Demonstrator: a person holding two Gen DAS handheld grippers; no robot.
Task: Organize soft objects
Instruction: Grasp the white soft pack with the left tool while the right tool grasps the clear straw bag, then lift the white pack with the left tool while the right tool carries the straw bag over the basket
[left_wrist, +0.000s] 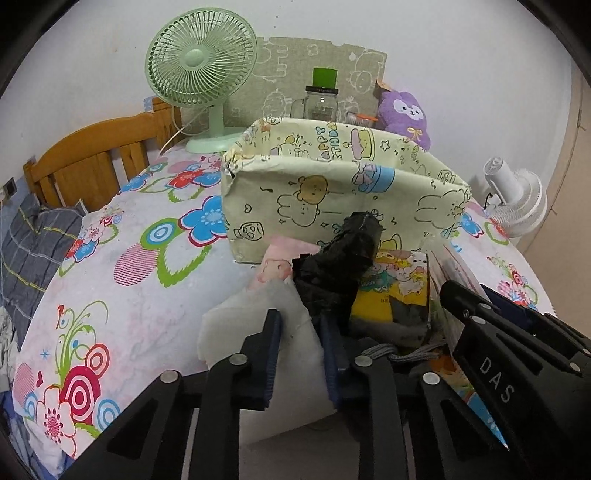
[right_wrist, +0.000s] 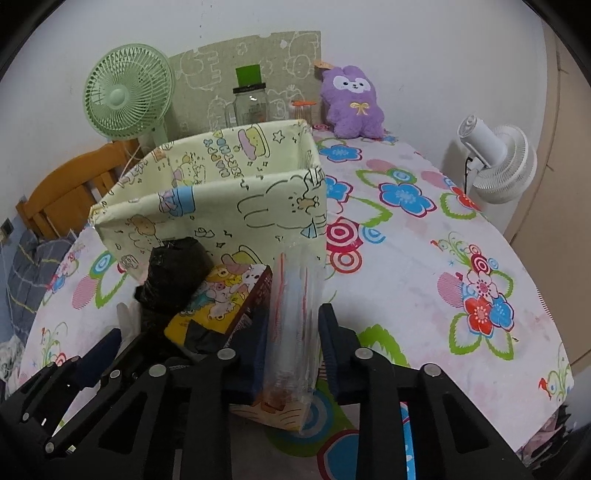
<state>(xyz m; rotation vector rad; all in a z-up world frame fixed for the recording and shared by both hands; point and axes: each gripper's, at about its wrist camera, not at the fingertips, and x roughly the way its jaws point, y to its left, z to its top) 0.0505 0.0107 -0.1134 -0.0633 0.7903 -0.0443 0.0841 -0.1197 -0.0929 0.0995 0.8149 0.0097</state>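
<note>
A pale yellow cartoon-print fabric box (left_wrist: 332, 199) stands open on the flowered table; it also shows in the right wrist view (right_wrist: 221, 206). In front of it lies a pile: a black crumpled bag (left_wrist: 343, 258), a yellow cartoon pack (left_wrist: 399, 280) and a white soft piece (left_wrist: 291, 325). My left gripper (left_wrist: 299, 325) is shut on the white soft piece. My right gripper (right_wrist: 295, 328) is shut on a clear plastic bag (right_wrist: 295, 306) standing upright beside the pile. The black bag (right_wrist: 173, 273) and the yellow pack (right_wrist: 218, 295) lie left of it.
A purple plush (right_wrist: 351, 103) sits at the table's far edge by the wall, next to a glass jar (right_wrist: 251, 103). A green fan (left_wrist: 201, 70) stands at the back left, a white fan (right_wrist: 495, 162) off the right edge. A wooden headboard (left_wrist: 92, 155) is on the left.
</note>
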